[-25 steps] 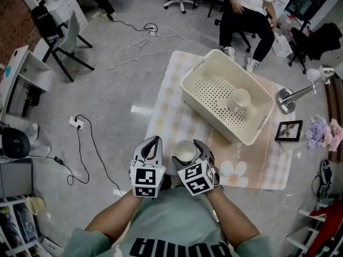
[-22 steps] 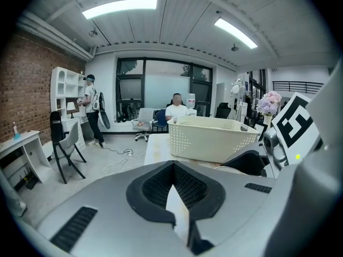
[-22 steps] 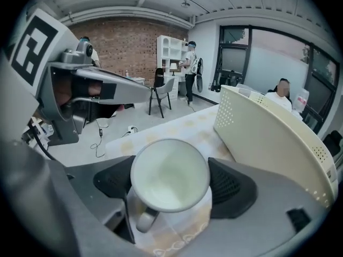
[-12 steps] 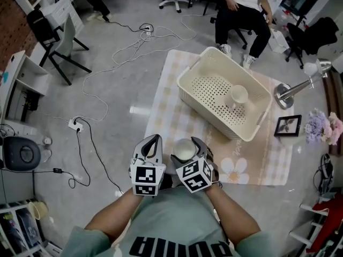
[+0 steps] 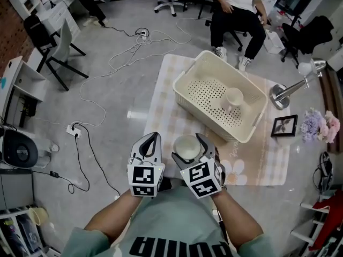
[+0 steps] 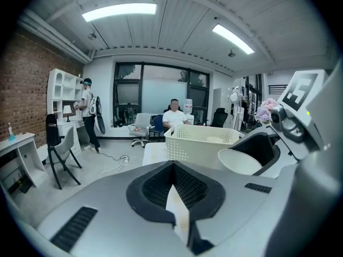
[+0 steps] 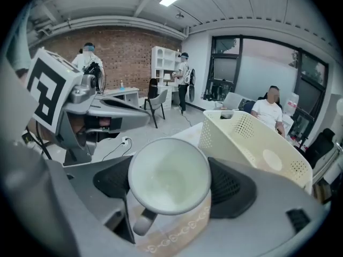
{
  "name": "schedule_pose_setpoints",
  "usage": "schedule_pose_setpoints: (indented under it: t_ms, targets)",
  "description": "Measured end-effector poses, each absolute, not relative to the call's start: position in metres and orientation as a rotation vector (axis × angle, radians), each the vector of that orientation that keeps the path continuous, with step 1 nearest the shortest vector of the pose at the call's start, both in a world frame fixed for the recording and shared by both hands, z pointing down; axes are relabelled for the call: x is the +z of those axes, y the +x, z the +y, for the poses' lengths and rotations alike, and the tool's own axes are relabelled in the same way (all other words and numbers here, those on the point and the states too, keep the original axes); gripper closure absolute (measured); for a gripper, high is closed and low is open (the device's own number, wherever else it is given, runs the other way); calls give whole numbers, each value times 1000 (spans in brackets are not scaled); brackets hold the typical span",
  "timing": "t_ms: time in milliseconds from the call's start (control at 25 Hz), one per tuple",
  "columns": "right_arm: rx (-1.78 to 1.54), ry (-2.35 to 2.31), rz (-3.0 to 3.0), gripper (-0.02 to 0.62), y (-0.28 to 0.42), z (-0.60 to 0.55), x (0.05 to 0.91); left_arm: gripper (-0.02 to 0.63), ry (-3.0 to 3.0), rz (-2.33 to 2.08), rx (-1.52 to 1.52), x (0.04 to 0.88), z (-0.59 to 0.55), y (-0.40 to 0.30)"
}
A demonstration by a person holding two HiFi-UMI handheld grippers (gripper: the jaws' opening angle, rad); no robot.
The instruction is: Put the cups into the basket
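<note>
My right gripper (image 5: 188,150) is shut on a white cup (image 5: 185,143), held close to my body above the near edge of the checked mat (image 5: 161,106). In the right gripper view the cup (image 7: 166,175) sits between the black pads, mouth toward the camera and handle down-left. The left gripper (image 5: 151,142) hangs just left of it, jaws together and holding nothing (image 6: 174,189). A cream perforated basket (image 5: 188,68) stands on the mat farther out, with a second cup (image 5: 233,98) lying inside.
A desk lamp (image 5: 284,92), a picture frame (image 5: 281,126) and flowers (image 5: 316,127) lie right of the basket. Cables (image 5: 134,42) and a power strip (image 5: 72,128) trail on the floor at left. A seated person (image 5: 236,9) and office chairs are beyond the mat.
The right gripper has tipped the cup so its open mouth shows more from above. Both grippers stay side by side near my body, and the view has drifted slightly.
</note>
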State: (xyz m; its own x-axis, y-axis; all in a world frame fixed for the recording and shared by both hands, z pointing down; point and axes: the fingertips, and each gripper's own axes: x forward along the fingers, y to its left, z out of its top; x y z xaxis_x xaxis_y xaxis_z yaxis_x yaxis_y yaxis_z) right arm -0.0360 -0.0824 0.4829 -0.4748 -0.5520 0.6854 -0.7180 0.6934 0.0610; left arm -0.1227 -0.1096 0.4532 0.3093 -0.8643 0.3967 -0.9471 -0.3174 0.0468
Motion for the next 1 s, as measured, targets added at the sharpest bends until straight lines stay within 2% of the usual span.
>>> schedule_pose_setpoints:
  t_ms: [520,1000]
  targets:
    - [342,1126,-2237,201,0,-155,400,600,2382,-1603,416,411,-164,-93]
    - [286,1206,-2216,201,21,-230,373,600,2434,-1593,409,394,-216,-76]
